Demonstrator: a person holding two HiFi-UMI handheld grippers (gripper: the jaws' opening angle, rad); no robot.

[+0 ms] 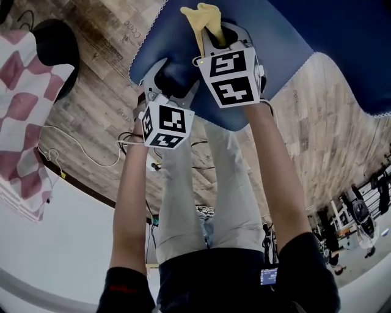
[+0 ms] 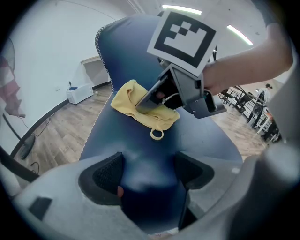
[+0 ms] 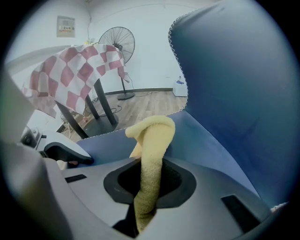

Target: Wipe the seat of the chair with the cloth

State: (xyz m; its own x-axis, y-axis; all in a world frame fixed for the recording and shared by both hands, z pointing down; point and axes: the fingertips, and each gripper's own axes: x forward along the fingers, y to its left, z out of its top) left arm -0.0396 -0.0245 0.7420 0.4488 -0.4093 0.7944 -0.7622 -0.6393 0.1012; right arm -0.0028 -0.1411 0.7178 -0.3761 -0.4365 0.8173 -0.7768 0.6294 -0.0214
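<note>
The blue upholstered chair (image 1: 342,49) fills the top of the head view, and its seat (image 2: 201,136) spreads out under both grippers. My right gripper (image 1: 217,33) is shut on a yellow cloth (image 1: 204,17). The cloth (image 3: 152,140) runs up between its jaws and folds over onto the seat, beside the chair back (image 3: 234,70). In the left gripper view the cloth (image 2: 126,96) lies bunched on the seat under the right gripper (image 2: 150,101). My left gripper (image 2: 147,173) is open just behind it, with only blue seat between its pads (image 2: 105,176).
A table with a red-and-white checked cover (image 1: 18,92) stands to the left, with a standing fan (image 3: 117,42) and its dark base (image 1: 55,43) beside it. Cables (image 1: 79,147) trail over the wooden floor. The person's legs (image 1: 208,183) stand close to the seat's front edge.
</note>
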